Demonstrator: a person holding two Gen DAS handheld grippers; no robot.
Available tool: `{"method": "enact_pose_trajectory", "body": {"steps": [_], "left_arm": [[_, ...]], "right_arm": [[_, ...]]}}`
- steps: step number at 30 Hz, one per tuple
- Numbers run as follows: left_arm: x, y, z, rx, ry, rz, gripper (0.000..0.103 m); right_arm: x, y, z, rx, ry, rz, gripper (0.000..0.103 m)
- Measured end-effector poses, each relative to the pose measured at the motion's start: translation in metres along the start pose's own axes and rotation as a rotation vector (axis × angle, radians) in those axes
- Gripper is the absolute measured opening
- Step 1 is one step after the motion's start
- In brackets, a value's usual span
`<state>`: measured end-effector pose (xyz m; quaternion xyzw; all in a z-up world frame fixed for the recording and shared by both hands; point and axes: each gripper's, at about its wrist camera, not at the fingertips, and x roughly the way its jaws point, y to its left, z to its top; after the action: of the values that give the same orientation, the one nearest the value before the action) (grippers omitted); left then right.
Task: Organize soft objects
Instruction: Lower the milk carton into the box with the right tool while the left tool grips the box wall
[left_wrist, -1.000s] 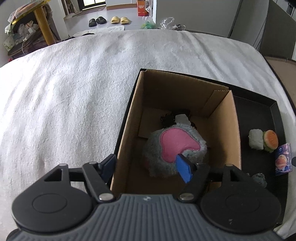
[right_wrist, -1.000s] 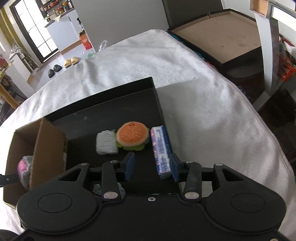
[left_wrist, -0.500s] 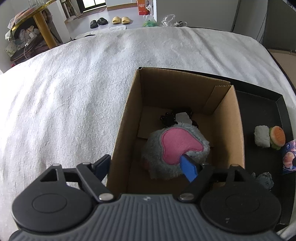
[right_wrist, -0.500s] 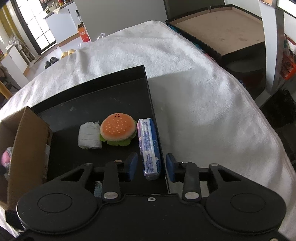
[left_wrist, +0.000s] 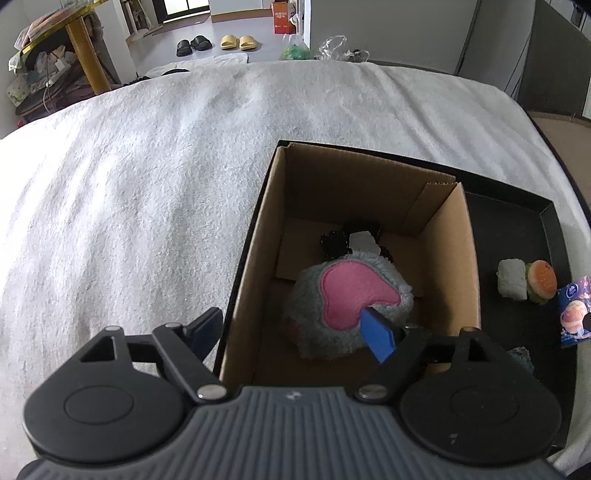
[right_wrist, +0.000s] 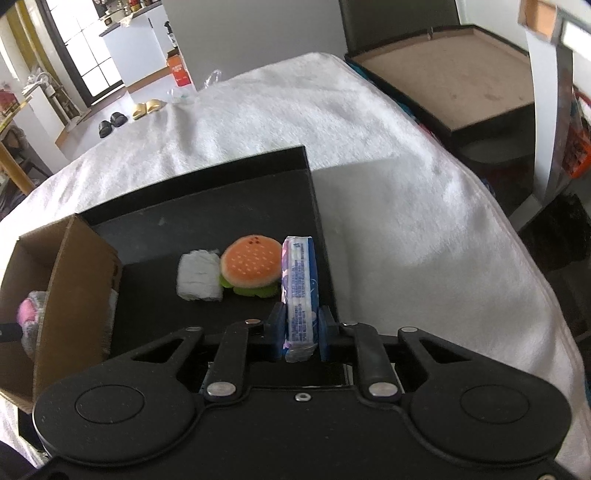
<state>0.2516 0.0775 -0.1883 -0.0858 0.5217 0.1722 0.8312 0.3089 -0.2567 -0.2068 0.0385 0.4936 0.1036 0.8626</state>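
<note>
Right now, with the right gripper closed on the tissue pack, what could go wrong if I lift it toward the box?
1. The right gripper pinches the tissue pack only at its near end, so the long free end may sag or pivot out.
2. The burger plush sits right beside the pack and might be dragged along.
3. The left gripper hangs open over the cardboard box, one finger above the grey plush, and could block the drop.
</note>
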Motion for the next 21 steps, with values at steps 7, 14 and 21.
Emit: {"method": "enact_pose_trajectory", "body": {"steps": [7, 14, 21], "left_arm": [[-0.011, 0.014, -0.001, -0.018, -0.017, -0.027, 0.080], [-0.019, 0.025, -0.003, -0.041, -0.030, -0.059, 0.080], [-0.022, 0.037, -0.003, -0.066, -0.040, -0.092, 0.080]], "right_arm": [[-0.020, 0.025, 0.010, -0.035, -0.031, 0.024, 0.017], [-0.036, 0.058, 0.017, -0.078, -0.055, 0.051, 0.017], [-0.046, 0.091, 0.026, -0.121, -0.075, 0.072, 0.018]]}}
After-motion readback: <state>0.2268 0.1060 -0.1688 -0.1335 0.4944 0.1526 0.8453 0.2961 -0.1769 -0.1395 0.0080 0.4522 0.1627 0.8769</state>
